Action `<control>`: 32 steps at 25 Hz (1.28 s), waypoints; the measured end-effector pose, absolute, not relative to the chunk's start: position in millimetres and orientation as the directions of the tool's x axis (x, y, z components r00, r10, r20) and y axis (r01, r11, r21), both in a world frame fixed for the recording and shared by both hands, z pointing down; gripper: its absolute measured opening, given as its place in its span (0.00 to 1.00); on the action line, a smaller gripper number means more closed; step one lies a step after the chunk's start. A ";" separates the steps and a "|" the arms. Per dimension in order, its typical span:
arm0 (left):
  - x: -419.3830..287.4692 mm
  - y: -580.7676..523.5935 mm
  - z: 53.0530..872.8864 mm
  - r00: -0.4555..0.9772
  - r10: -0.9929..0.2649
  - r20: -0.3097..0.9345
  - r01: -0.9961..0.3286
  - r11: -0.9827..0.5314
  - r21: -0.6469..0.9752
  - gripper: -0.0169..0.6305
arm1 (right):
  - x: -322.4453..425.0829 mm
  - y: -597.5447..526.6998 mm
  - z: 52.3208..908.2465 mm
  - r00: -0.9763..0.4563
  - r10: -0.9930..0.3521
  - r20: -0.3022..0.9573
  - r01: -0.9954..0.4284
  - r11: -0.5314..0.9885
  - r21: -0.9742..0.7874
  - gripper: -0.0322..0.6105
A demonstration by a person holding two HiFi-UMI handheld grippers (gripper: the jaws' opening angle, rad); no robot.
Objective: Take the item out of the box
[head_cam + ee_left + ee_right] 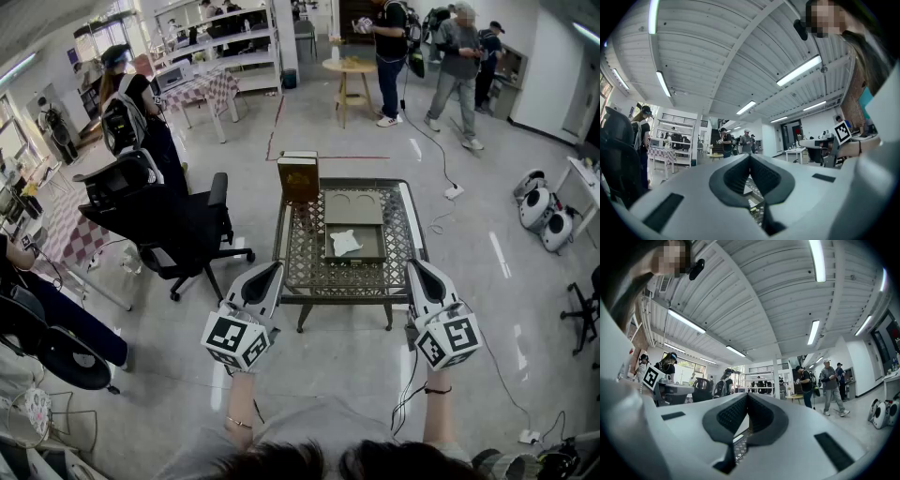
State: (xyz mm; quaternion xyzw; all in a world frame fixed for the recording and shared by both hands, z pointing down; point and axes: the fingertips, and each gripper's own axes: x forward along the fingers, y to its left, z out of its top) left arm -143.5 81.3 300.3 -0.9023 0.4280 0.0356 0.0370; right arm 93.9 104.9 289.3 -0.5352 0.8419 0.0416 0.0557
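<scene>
A low metal lattice table (342,291) stands ahead of me. An open flat grey box (330,249) lies on it, with its lid (353,206) folded back. A crumpled white item (345,243) rests inside the box. A brown box (299,176) stands upright at the table's far left corner. My left gripper (273,270) (750,157) hovers shut and empty at the table's near left corner. My right gripper (413,266) (746,395) is shut and empty at the near right corner. Both are short of the box and tilted up.
A black office chair (178,230) stands left of the table. At the right are white round machines (544,208) and a floor cable (441,150). Several people stand at the back near a small round wooden table (347,70).
</scene>
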 end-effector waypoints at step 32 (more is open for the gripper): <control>-103.4 74.0 316.0 0.616 -0.786 -0.049 -0.787 -0.616 -0.001 0.05 | 121.0 81.4 303.8 -0.474 -0.873 -0.115 -0.876 0.481 -0.043 0.08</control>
